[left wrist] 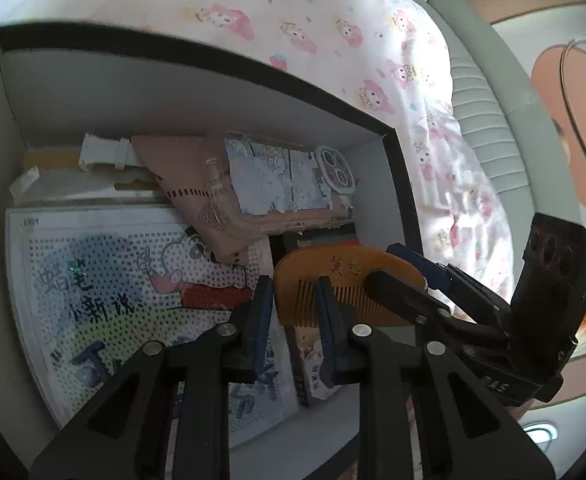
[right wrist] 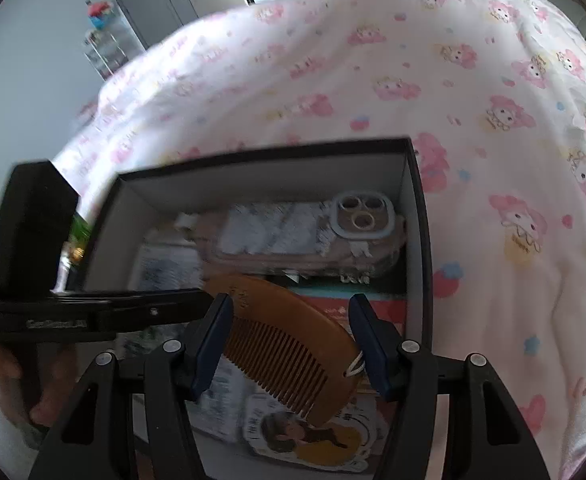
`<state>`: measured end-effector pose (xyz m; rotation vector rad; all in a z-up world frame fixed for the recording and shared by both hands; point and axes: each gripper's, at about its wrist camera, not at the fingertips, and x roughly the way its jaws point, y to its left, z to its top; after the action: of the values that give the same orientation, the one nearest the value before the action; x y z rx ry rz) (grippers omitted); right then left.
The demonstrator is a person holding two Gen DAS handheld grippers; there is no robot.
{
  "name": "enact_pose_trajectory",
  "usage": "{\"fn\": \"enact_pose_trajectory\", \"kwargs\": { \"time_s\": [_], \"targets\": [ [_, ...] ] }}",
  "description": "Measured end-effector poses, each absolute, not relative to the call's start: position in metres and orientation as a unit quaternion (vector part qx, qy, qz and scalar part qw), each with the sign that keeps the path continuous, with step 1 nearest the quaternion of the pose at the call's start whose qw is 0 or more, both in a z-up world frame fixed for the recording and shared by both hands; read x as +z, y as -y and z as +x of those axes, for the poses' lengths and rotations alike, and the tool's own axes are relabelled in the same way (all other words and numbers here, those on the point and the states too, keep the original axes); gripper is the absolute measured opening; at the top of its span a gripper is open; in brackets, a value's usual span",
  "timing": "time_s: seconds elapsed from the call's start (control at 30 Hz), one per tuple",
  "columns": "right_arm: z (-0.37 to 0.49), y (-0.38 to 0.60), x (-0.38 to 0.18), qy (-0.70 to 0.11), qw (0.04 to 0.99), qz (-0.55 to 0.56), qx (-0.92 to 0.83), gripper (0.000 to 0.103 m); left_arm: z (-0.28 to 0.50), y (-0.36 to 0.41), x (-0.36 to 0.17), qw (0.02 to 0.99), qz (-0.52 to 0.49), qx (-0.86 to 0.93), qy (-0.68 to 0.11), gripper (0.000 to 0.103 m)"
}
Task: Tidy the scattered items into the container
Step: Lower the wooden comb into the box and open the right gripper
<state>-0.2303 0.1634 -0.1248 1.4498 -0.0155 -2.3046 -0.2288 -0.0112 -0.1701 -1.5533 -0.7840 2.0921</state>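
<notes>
Right gripper clamped on wooden comb stamped, seemingly, "莫愁", above the box; left gripper narrowly apart, empty.

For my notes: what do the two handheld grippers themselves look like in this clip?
Both match: the left gripper and the right gripper have black linkage arms with silver rivets and dark blue finger pads. A black boxy camera block shows a green light; the left one's bar carries white lettering.

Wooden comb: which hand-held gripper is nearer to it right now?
Right. The right hand-held gripper holds the wooden comb between its fingers over the box. The left hand-held gripper hangs just beside it, nothing between its fingers.
</notes>
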Motion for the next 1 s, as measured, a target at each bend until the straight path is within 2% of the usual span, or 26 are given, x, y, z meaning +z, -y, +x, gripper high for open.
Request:
{"fn": "enact_pose_trajectory", "kwargs": {
  "time_s": [0.33,0.63,1.0],
  "targets": [
    [-0.233,-0.166,-0.133,-0.006,0.182,0.535,-0.825,0.056,-0.22,0.006,-0.168,0.183,-0.567,0.762,0.254,0.019],
    [-0.213,-0.204,-0.104,0.073,0.221,0.537,-0.811,0.056,-0.208,-0.001,-0.165,0.179,-0.577,0.764,0.226,0.019],
    [-0.191,-0.166,-0.133,-0.053,0.233,0.611,-0.755,0.056,-0.203,-0.001,-0.163,0.178,-0.583,0.763,0.216,0.019]
  ]
}}
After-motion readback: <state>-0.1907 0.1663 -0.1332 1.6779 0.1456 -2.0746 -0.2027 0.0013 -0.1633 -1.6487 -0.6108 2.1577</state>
